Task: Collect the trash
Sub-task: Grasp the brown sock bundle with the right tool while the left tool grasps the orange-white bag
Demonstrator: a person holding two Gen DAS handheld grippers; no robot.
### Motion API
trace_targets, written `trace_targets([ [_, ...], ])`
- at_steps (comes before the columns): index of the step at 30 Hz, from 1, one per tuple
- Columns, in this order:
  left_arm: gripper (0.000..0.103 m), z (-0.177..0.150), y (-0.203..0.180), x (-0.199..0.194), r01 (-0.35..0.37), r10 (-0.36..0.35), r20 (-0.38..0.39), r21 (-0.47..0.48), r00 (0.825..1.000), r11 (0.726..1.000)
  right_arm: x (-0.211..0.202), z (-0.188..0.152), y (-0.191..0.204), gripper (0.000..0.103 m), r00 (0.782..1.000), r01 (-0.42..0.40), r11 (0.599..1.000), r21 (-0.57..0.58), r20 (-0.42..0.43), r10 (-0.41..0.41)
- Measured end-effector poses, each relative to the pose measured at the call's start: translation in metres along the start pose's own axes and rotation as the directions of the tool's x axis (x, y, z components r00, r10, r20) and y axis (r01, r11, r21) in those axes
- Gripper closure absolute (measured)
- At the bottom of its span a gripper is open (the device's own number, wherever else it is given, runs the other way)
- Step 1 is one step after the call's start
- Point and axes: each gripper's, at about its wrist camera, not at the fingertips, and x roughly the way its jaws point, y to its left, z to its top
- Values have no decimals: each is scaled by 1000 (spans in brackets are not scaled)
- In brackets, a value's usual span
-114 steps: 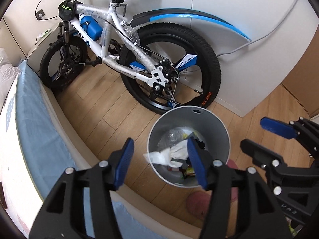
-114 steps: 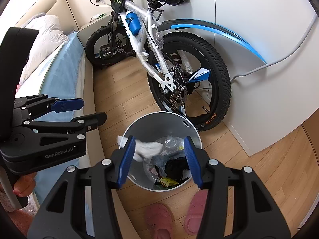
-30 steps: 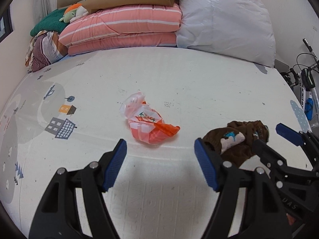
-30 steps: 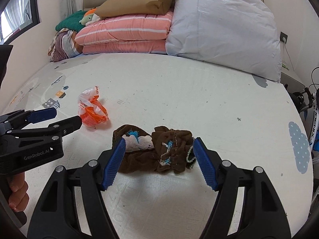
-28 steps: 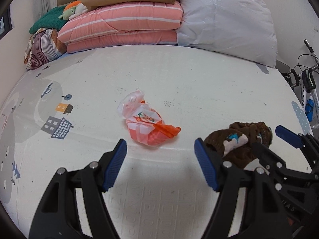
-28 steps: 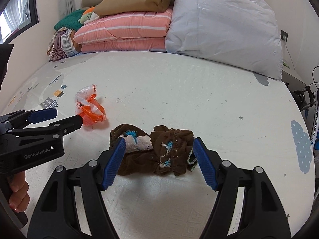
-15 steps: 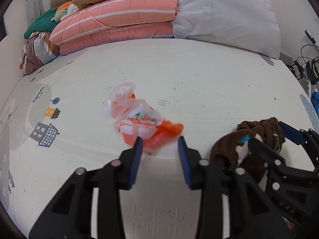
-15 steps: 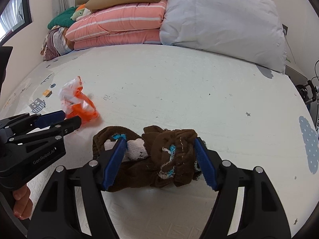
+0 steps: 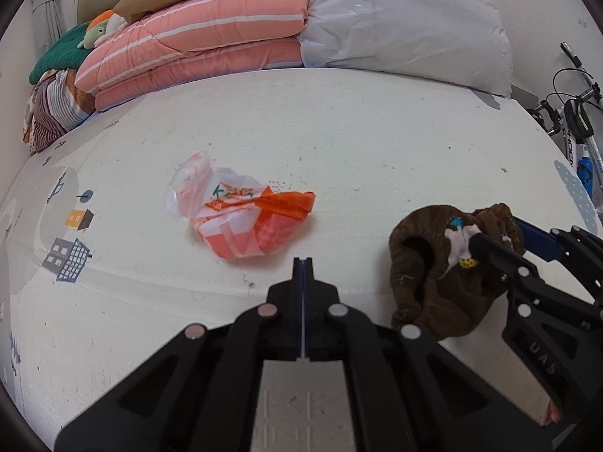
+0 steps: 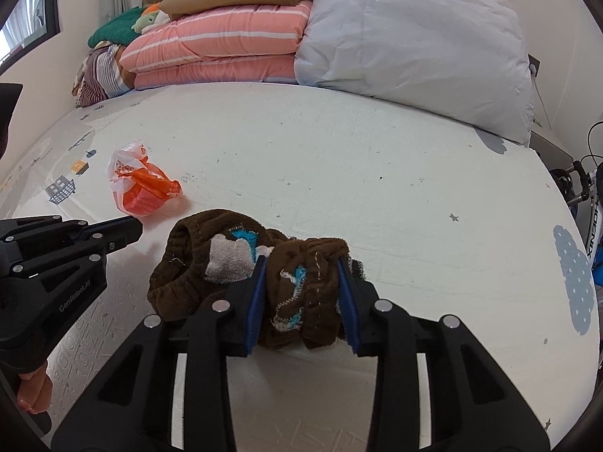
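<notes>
Your left gripper (image 9: 303, 263) has its fingers pressed flat together with nothing between them, and its tip sits just short of the orange-and-white plastic wrapper (image 9: 245, 218) lying on the white play mat (image 9: 358, 143); pushed forward like that, it would only shove the light wrapper along the mat, so you would need to spread the fingers before going in, and even then the thin film may slip out of a shallow pinch. Your right gripper (image 10: 301, 293) has its blue pads closed to a narrow gap around the right half of the brown sock bundle (image 10: 245, 260), which rests on the mat in front of you, well short of the pink striped quilt (image 10: 211, 52) and the bagged white pillow (image 10: 414, 34). The left half of the bundle, with its grey and blue patches, hangs free of the pads, so a lift could let it unroll, drag on the mat or pull loose. The bicycle (image 9: 576, 132) stands at the right edge, off the mat, so a wide swing that way could catch it. Readable writing: "GenRobot.AI" on the left gripper's body in the right wrist view; the wrapper's print is too small to read.
</notes>
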Motion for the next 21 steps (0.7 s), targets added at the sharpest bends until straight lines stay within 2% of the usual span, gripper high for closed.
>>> trace_targets([
  [3,101,0,-1,-8,-68,67,33,21,997,997,-2,-1,-1,71,1000,-8,1000,8,5,8],
  [6,89,1,2,-17,-110,108,65,27,992,994,-2,-1,-1,71,1000,-15,1000,10,5,15],
  [7,61,2,4,-19,-119,118,76,15,990,993,-2,-1,-2,71,1000,-19,1000,11,6,19],
  [8,26,4,7,-23,-125,124,98,-2,987,992,-2,-1,-1,71,1000,-20,1000,12,7,20],
  [9,21,5,10,-27,-126,127,133,-22,983,992,-1,-1,-2,71,1000,-22,1000,14,9,22],
  [13,21,13,13,-28,-126,130,142,-38,981,991,-1,-2,-2,71,1000,-25,1000,11,11,25],
  [21,21,32,3,10,-165,164,100,0,981,986,0,-1,-3,71,1000,-27,1000,8,12,27],
])
